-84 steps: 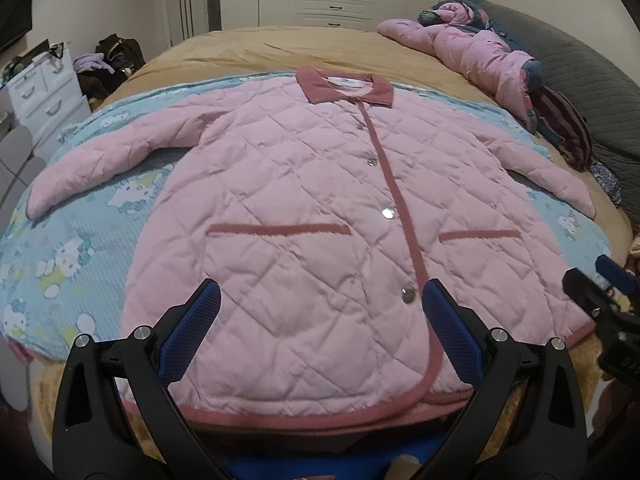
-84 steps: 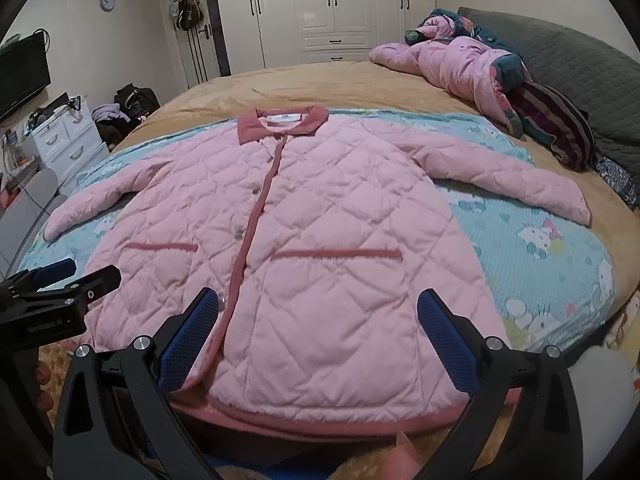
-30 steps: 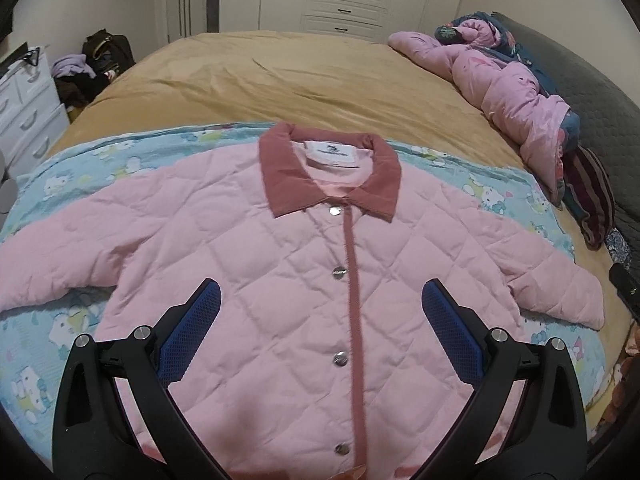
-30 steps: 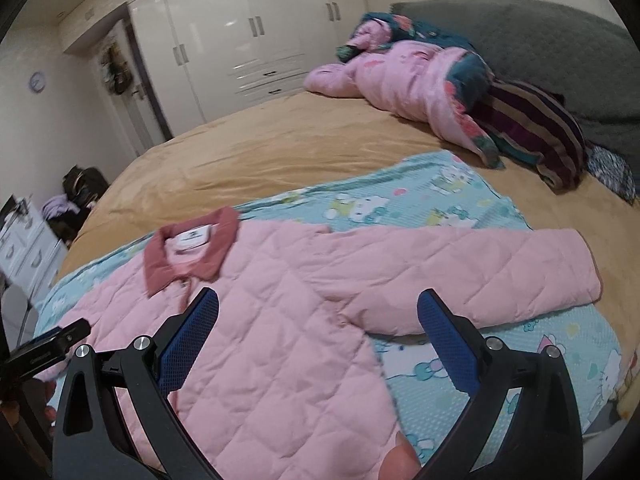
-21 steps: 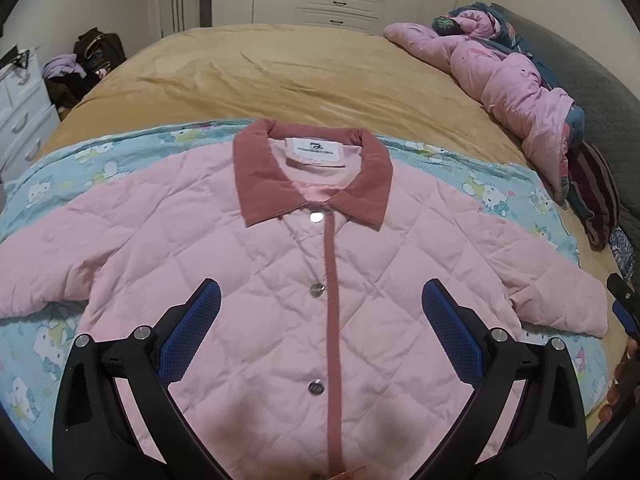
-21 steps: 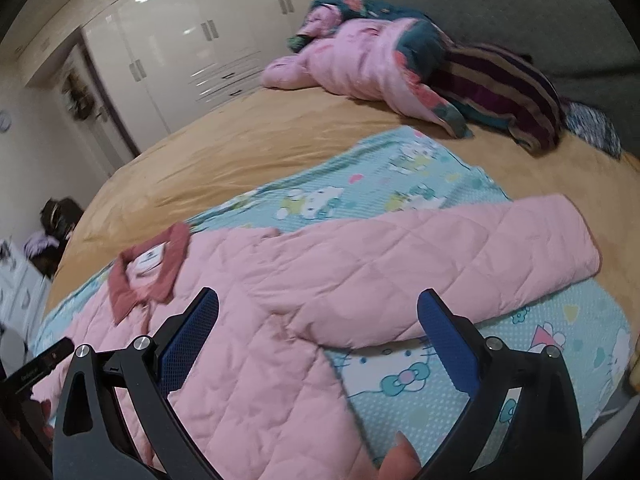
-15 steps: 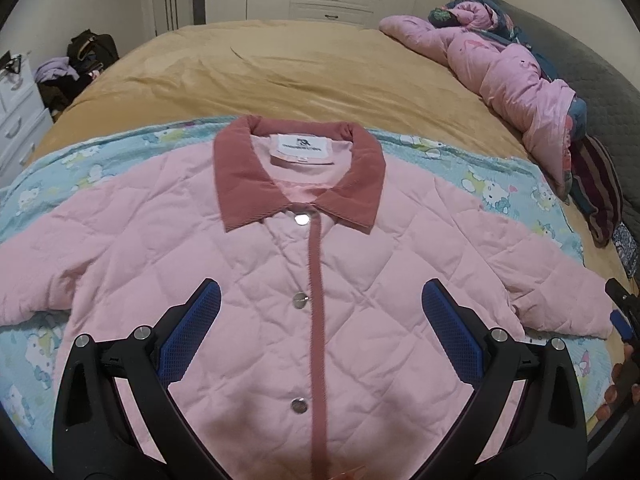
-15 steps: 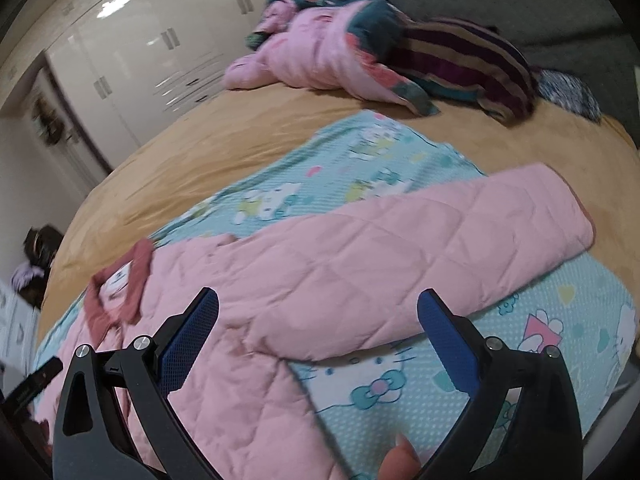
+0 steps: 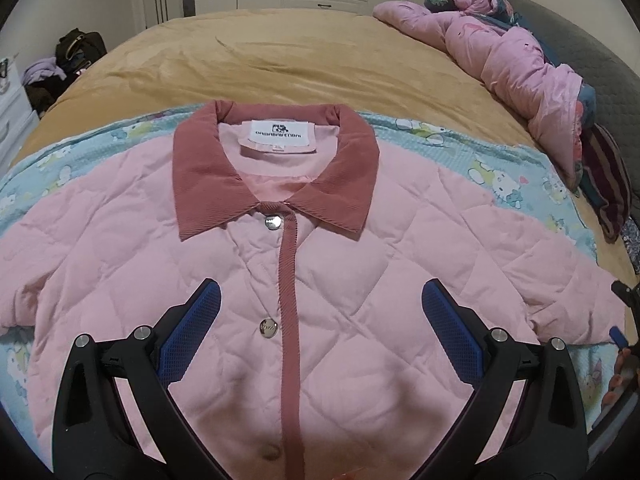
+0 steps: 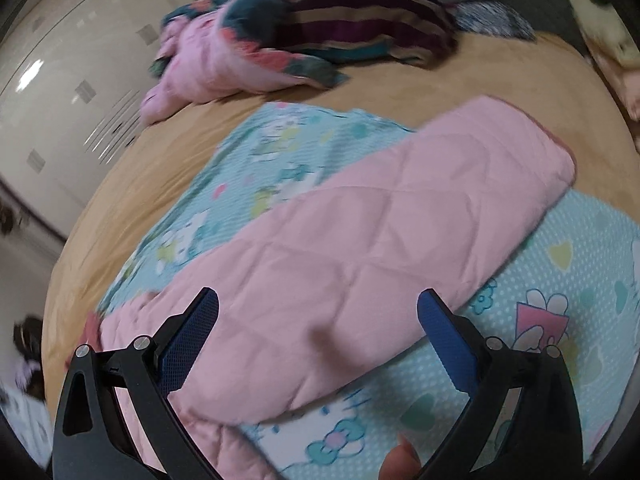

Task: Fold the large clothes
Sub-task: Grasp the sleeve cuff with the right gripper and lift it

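Though blurred, apparently jacket sleeve (image 10: pixel 380 248), shoulder hidden.

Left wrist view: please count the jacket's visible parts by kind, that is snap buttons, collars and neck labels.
Snap buttons: 3
Collar: 1
Neck label: 1
Total: 5
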`<state>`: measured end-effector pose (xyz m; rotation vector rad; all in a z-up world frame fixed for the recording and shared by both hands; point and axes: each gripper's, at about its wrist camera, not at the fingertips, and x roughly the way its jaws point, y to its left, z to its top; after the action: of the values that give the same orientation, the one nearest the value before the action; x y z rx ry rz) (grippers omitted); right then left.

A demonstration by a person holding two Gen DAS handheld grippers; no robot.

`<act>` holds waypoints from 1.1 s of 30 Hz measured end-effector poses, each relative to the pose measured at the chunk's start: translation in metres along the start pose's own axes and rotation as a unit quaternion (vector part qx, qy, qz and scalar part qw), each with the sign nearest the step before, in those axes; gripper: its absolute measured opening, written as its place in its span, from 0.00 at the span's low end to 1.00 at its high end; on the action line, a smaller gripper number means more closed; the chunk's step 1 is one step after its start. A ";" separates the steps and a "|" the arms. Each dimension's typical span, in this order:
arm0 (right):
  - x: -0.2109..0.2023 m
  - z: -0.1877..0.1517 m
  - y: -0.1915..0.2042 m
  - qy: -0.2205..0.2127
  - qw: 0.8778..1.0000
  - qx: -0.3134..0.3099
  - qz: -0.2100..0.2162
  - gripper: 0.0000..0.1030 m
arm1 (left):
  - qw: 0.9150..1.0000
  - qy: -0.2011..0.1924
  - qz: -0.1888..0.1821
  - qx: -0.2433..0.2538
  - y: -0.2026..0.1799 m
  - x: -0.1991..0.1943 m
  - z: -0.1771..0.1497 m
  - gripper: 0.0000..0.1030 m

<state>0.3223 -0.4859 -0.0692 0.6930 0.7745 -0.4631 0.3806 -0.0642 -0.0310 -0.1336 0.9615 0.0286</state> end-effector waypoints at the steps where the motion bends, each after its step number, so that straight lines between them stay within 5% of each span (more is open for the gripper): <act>1: 0.002 0.001 -0.006 -0.001 1.000 0.010 0.001 0.96 | 1.000 0.001 -0.001 0.000 -0.001 0.004 0.000 0.92; 11: 0.035 0.024 -0.087 0.001 0.989 0.144 -0.023 0.96 | 1.000 0.005 0.013 -0.003 0.001 0.033 0.008 0.92; 19: 0.055 0.052 -0.134 -0.043 0.974 0.218 0.042 0.95 | 1.000 0.008 0.004 -0.021 0.017 0.020 0.012 0.92; 23: 0.057 0.059 -0.132 -0.046 0.979 0.200 0.013 0.63 | 1.000 -0.009 0.020 -0.011 0.020 0.004 0.018 0.92; 27: 0.048 0.064 -0.127 -0.050 0.985 0.161 0.039 0.30 | 0.999 -0.024 0.021 -0.011 0.027 -0.012 0.024 0.92; 33: 0.003 0.085 -0.089 -0.086 0.989 0.083 0.089 0.20 | 0.999 -0.033 0.017 -0.013 0.036 -0.033 0.028 0.92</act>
<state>0.3106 -0.6080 -0.0622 0.8571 0.5093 -0.4209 0.3814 -0.0238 0.0079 -0.1395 0.8982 0.0767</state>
